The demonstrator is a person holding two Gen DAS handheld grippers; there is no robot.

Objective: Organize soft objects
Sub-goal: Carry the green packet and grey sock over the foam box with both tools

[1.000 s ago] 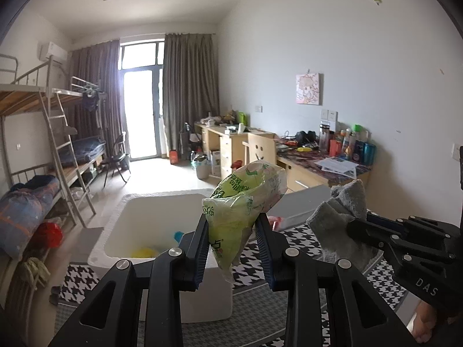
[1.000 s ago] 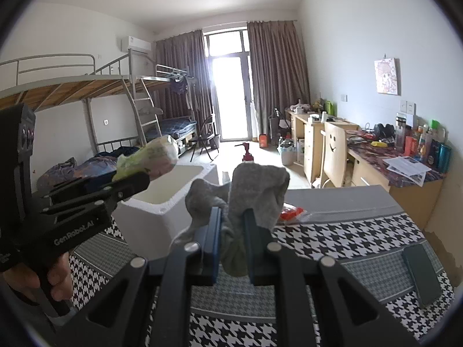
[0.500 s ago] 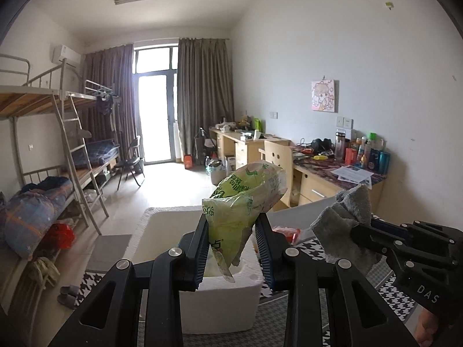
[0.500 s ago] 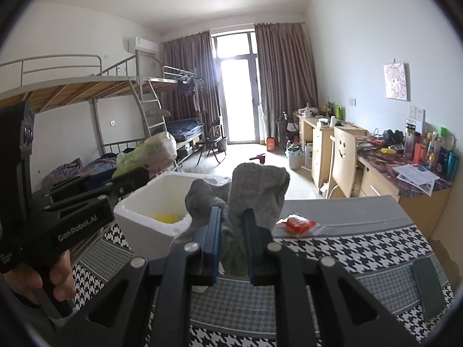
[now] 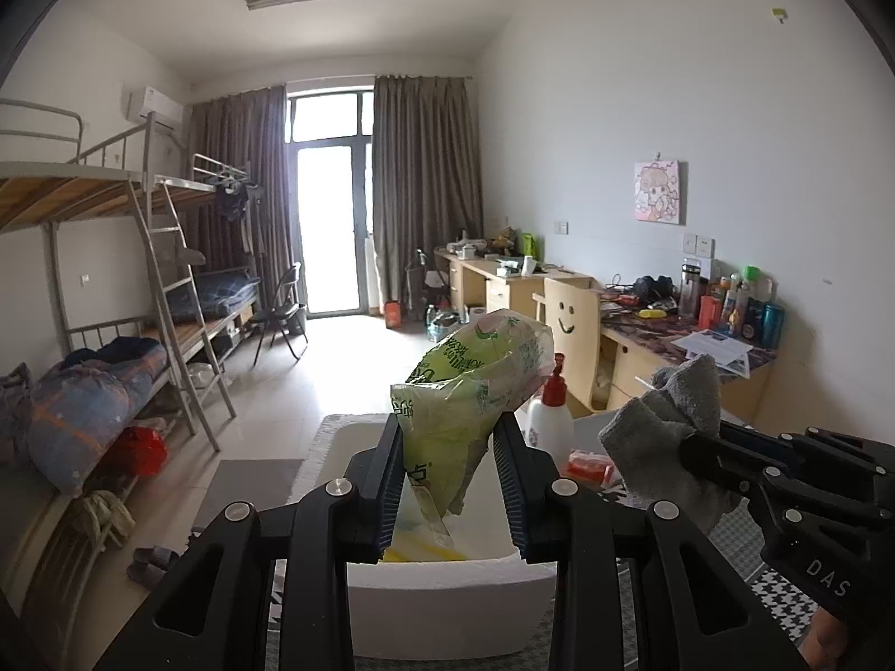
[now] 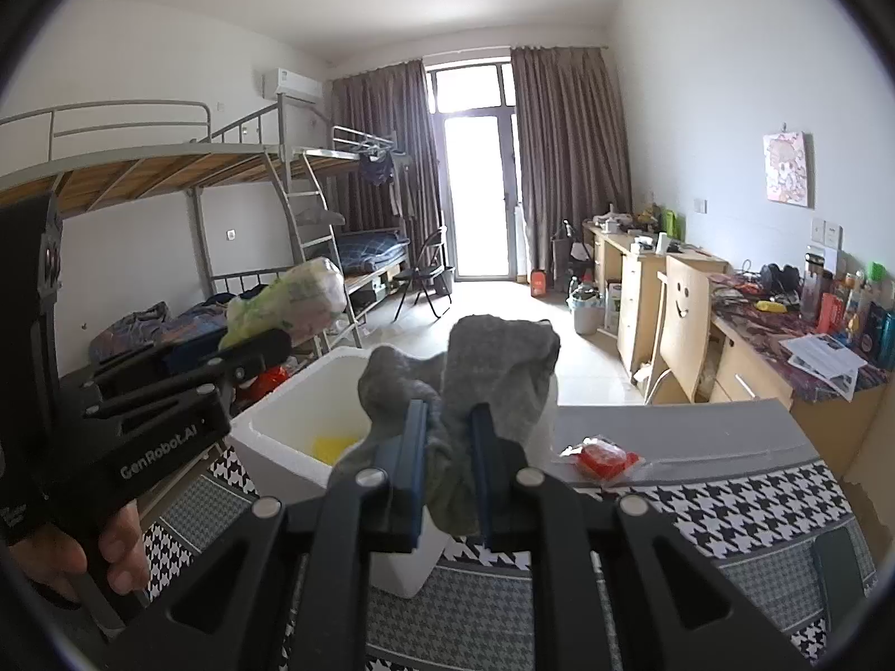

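My left gripper point(image 5: 450, 447) is shut on a green plastic tissue pack point(image 5: 475, 391), which sticks up between its fingers above the white foam box point(image 5: 447, 592). The same pack point(image 6: 291, 296) and left gripper point(image 6: 263, 349) show at the left of the right wrist view. My right gripper point(image 6: 447, 442) is shut on a grey sock point(image 6: 486, 369), held just right of the foam box point(image 6: 291, 408), over the checked tablecloth point(image 6: 727, 497). That sock point(image 5: 671, 419) and right gripper point(image 5: 699, 444) appear at the right of the left wrist view. Something yellow point(image 6: 335, 444) lies inside the box.
A red packet point(image 6: 607, 456) lies on the table behind the sock. A white pump bottle with a red top point(image 5: 551, 414) stands beyond the box. A dark phone point(image 6: 839, 565) lies at the table's right. Bunk beds point(image 5: 112, 279) line the left, desks point(image 6: 783, 346) the right wall.
Both grippers have risen and drawn back a little with their loads. The foam box has dropped lower in both views, and the pump bottle has come into sight in the left wrist view.
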